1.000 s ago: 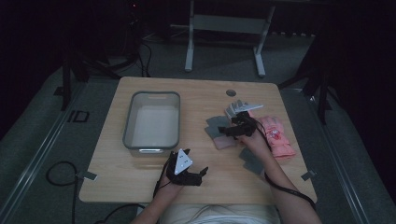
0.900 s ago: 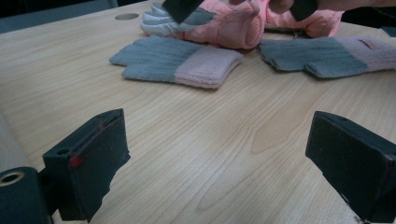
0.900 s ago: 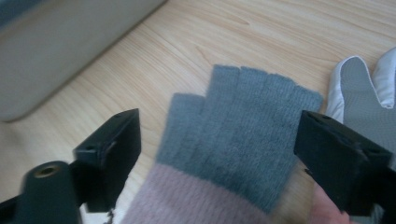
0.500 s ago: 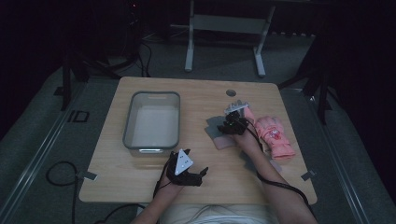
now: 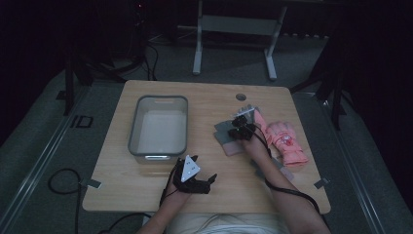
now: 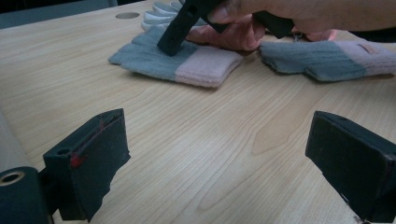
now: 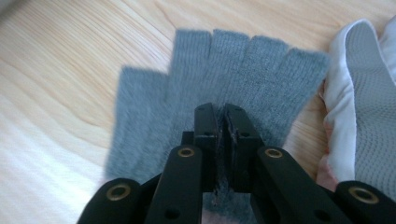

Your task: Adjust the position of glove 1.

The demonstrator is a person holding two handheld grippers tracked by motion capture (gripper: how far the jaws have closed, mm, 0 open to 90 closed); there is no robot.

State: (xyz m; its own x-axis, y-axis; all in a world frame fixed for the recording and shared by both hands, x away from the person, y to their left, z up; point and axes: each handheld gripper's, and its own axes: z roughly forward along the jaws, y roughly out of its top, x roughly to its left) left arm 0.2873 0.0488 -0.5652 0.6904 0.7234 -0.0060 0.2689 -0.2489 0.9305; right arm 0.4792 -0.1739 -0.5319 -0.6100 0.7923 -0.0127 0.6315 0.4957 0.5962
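Observation:
A grey knit fingerless glove (image 7: 243, 65) with a pink cuff lies flat on the wooden table (image 5: 146, 190), right of centre (image 5: 225, 134). My right gripper (image 7: 223, 122) is shut on its palm, with grey fabric pinched between the pads. It is seen from above (image 5: 239, 127) and from the left gripper view (image 6: 180, 32). A matching second glove (image 6: 327, 58) lies beside the right forearm. My left gripper (image 6: 219, 172) rests near the front edge (image 5: 195, 178), jaws wide open with nothing between them.
A grey plastic bin (image 5: 158, 100) stands left of centre. A pink padded glove (image 5: 287, 141) lies to the right of the grey one, and a white and grey glove (image 7: 369, 107) is beside it. There is a round hole (image 5: 240, 96) in the tabletop behind the gloves.
My right gripper has shifted left from beside the pink glove onto the grey glove's palm. The left gripper has stayed in place.

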